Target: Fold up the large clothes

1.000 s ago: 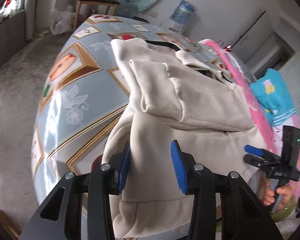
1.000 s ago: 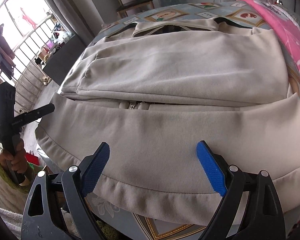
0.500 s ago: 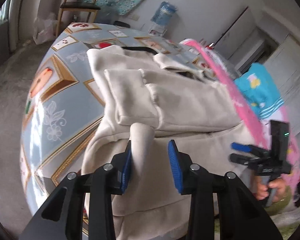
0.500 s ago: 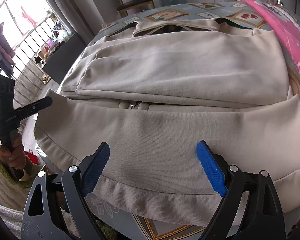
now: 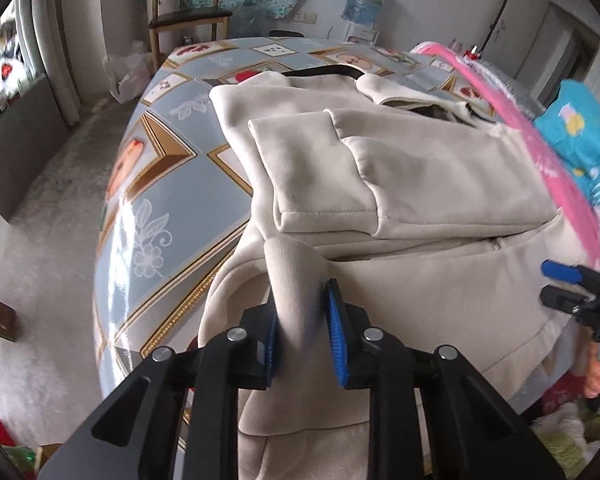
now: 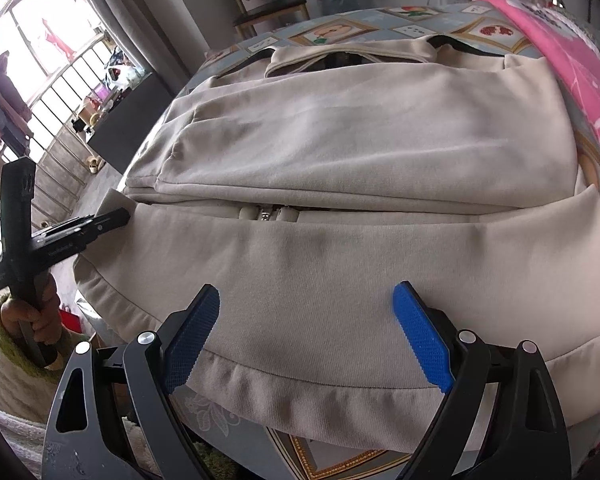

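Two tools work a beige zip-up sweatshirt (image 5: 420, 168) on the patterned table (image 5: 160, 184): the left tool (image 5: 302, 330), jaws just closing, pinches its near-left ribbed hem, while the right tool (image 6: 306, 334) hovers wide open over the near hem.

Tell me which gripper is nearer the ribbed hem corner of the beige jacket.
Left. The left gripper has just been closing on the ribbed hem corner of the beige jacket, with the fabric between its pads. The right gripper hovers open over the hem's middle, farther along.
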